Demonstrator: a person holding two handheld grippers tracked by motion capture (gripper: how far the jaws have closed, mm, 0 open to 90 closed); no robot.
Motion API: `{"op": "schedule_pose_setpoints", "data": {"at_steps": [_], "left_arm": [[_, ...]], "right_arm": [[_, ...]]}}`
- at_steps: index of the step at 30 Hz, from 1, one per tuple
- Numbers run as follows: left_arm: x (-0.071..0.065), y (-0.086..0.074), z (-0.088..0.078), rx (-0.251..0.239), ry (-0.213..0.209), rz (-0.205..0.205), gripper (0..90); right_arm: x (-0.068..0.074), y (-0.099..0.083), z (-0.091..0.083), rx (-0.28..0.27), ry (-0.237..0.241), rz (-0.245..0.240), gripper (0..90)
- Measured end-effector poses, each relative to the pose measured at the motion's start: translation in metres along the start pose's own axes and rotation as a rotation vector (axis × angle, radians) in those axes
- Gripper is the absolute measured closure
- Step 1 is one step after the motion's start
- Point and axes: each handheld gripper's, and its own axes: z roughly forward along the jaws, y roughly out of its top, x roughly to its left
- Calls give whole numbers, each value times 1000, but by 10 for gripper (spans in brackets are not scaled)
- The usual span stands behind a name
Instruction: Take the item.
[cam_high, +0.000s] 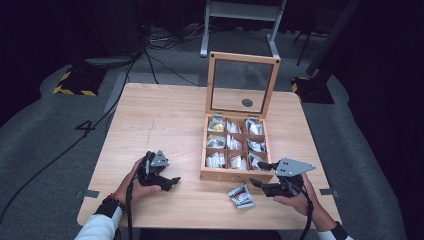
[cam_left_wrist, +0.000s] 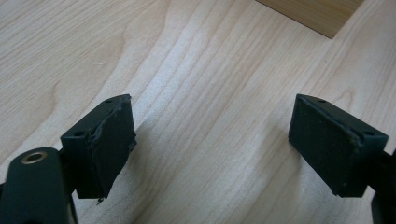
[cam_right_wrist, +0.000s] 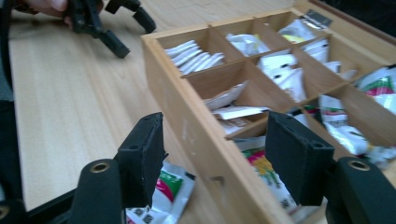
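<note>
Pale wood-grain table (cam_high: 165, 120) carries everything, with a dark floor and trailing cables around it. Largest item on it: a wooden compartment box (cam_high: 235, 174) right of centre, three rows by three, its glass-paned lid (cam_high: 242, 85) standing upright at the far edge. Compartments hold small paper sachets, mostly white, some with green and red print; from the right gripper view, one near cell has white sachets stacked on edge (cam_right_wrist: 196, 55). Left gripper (cam_high: 167, 184) rests low over bare table to the left of the box, held in the person's left hand (cam_high: 137, 187); its jaws are spread wide with nothing between them, only wood grain beneath in its own view. Right gripper (cam_high: 258, 173) sits at the box's near right corner, held in the right hand (cam_high: 295, 200); jaws parted and empty, straddling the box's front wall, one pad outside, one over a near compartment. Smallest: a loose sachet (cam_high: 241, 195) with red and green print lies flat on the table just in front of the box, beside the right gripper.
</note>
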Motion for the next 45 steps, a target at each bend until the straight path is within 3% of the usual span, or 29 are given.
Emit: {"op": "schedule_pose_setpoints", "data": {"at_steps": [6, 9, 11, 14, 19, 20, 25, 26, 29, 35, 38, 45], "left_arm": [[1, 2, 0, 7, 6, -4, 149], [6, 9, 0, 50, 13, 2, 170], [10, 14, 1, 10, 28, 1, 169], [13, 19, 1, 13, 10, -6, 170], [18, 31, -2, -36, 6, -13, 167], [20, 36, -5, -72, 7, -11, 167], [24, 50, -10, -119, 11, -17, 173], [27, 58, -11, -137, -4, -24, 172], [27, 65, -11, -147, 15, -8, 180], [36, 90, -8, -191, -4, -23, 198], [41, 106, -1, -218, -17, -39, 197], [46, 128, 9, -211, -3, -39, 198]], "right_arm": [[-17, 0, -8, -11, -61, 18, 389], [-23, -1, -9, -9, -93, 22, 390], [-33, -3, -10, -7, -117, 42, 390], [-39, -4, -11, -8, -131, 54, 390], [-54, -5, -14, -12, -168, 85, 382], [-59, -6, -13, -13, -175, 98, 379], [-73, -5, -12, -7, -196, 120, 375], [-75, -5, -12, -5, -200, 127, 373], [-82, -4, -10, 7, -205, 144, 368], [-100, -3, -4, 34, -182, 165, 339], [-113, 1, -1, 36, -210, 185, 340], [-132, 10, 1, 49, -230, 215, 357]]}}
